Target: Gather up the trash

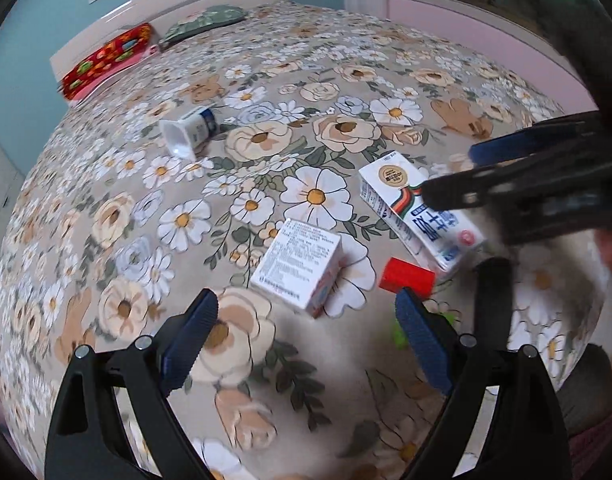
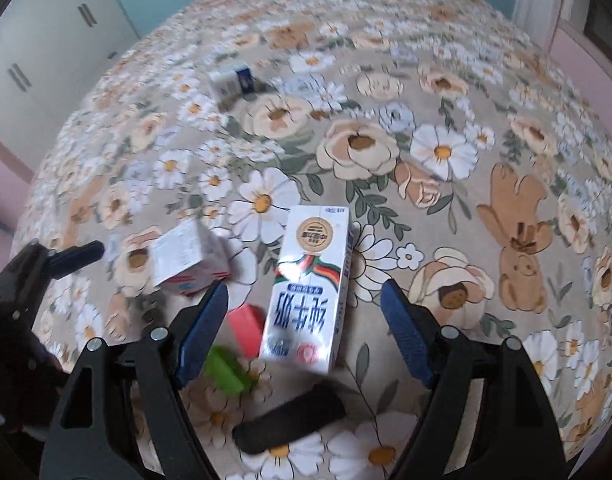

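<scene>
A tall white milk carton [image 2: 312, 284] lies flat on the floral bedspread, straight ahead of my open right gripper [image 2: 303, 304]; it also shows in the left wrist view [image 1: 418, 208]. A small white box [image 1: 297, 266] lies just ahead of my open left gripper [image 1: 306, 312]; it shows in the right wrist view [image 2: 187, 256] too. A white yogurt cup [image 1: 187, 130] lies on its side farther up the bed. The right gripper [image 1: 450, 172] appears in the left wrist view over the carton, jaws apart. Both grippers hold nothing.
A red block [image 1: 406, 276], a green block [image 2: 225, 368] and a black strip [image 2: 289, 416] lie near the carton. Two pillows [image 1: 109, 60] rest against the headboard. A white wardrobe [image 2: 37, 76] stands left of the bed, a pink wall ledge [image 1: 486, 28] on the right.
</scene>
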A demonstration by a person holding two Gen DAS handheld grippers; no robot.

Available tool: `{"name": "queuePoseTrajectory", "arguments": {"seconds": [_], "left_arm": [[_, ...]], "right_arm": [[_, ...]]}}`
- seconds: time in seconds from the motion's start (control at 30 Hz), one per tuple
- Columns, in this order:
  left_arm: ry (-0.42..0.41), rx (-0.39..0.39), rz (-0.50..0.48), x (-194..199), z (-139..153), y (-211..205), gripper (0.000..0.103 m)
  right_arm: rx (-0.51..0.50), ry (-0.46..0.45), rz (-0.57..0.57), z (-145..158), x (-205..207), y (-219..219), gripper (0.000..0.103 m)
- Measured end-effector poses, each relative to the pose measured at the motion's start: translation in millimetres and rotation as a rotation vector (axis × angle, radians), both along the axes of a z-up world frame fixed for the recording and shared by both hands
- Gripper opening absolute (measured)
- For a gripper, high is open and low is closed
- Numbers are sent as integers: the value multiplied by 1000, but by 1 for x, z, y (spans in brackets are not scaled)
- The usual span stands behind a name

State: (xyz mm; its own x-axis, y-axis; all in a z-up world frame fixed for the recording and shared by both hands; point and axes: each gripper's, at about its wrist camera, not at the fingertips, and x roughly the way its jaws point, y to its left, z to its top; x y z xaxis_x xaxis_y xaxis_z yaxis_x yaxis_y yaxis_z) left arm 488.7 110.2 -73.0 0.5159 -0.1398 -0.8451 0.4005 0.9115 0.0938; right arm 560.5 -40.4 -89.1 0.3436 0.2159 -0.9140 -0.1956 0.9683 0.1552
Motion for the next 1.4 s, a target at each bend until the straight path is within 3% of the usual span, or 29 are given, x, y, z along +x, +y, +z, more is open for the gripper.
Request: {"name": "queuePoseTrajectory", "arguments": {"seconds": [0.37, 0.43, 0.5, 0.57, 0.77, 1.0, 1.4], "left_arm": [[-16, -16, -68, 39, -35, -4, 91], [-21, -28, -52, 44, -41, -4, 90], [-14, -42, -35, 49, -47, -3, 77], [30, -54, -3, 56, -56, -1, 48], [50, -112, 80, 55, -60, 10, 45], [37, -134, 166, 46, -36, 20, 45], [-53, -104, 229, 2, 53, 3, 45]], "right_arm": [[-43, 83, -51, -58, 40, 14, 78], [-54, 85, -52, -65, 44, 15, 67], [-69, 84, -54, -69, 47, 14, 59], [-77, 70, -40, -71, 50, 14, 53], [-62, 45, -20, -70, 49, 11, 49], [-55, 19, -8, -50, 35, 6, 49], [-37, -120, 14, 49, -12, -11, 49]]}}
